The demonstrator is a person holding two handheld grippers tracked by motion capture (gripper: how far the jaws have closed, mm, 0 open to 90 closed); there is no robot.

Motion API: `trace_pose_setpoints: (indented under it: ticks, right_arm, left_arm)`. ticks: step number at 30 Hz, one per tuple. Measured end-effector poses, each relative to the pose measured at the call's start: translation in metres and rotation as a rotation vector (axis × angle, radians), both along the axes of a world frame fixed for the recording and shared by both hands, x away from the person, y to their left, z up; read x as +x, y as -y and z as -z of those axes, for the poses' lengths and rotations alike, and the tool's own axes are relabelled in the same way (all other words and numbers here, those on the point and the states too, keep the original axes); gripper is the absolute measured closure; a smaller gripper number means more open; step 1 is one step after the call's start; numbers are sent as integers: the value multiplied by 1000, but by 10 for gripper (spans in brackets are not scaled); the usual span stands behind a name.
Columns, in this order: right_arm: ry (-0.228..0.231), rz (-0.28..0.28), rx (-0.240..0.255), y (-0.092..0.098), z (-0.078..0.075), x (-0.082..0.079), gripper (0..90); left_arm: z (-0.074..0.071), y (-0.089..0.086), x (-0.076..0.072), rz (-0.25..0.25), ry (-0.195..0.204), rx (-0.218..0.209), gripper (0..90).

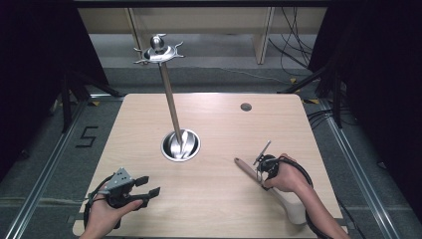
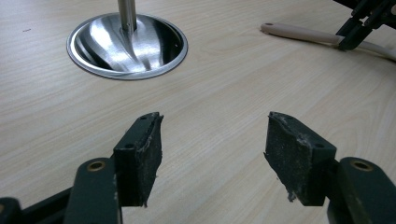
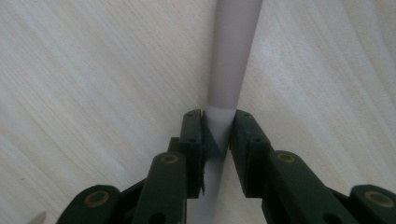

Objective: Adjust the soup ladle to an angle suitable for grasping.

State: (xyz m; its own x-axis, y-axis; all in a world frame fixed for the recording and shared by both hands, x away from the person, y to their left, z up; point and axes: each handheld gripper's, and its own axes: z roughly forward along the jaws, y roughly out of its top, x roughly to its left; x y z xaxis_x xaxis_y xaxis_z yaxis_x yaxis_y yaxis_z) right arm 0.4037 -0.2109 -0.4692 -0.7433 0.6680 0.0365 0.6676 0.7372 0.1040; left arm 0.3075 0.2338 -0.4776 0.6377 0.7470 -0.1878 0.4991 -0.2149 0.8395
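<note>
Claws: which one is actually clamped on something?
The right claw: its jaws pinch the handle of the wooden utensil lying on the table. The left claw stands wide open over bare wood, gripping nothing.

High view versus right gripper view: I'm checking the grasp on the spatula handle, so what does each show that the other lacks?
High view alone: the metal stand rising from its round base, the left hand-held gripper open over the table, and the spatula's blade end. Right gripper view alone: the pads pressed on both sides of the handle. Shared: the right hand-held gripper shut on the spatula lying on the table.
</note>
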Motion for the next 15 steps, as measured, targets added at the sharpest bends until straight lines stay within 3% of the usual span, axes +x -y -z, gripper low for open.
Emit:
trace_pose_setpoints:
  ticks: [3, 7, 15]
  right_arm:
    - [19, -31, 28, 2, 0, -2, 780]
    - [43, -32, 33, 3, -3, -5, 781]
    - [83, -2, 90, 13, -14, -11, 782]
  left_arm:
    - [0, 0, 0, 12, 10, 4, 355]
    - [0, 0, 1, 13, 9, 4, 354]
    - [0, -1, 1, 13, 4, 9, 354]
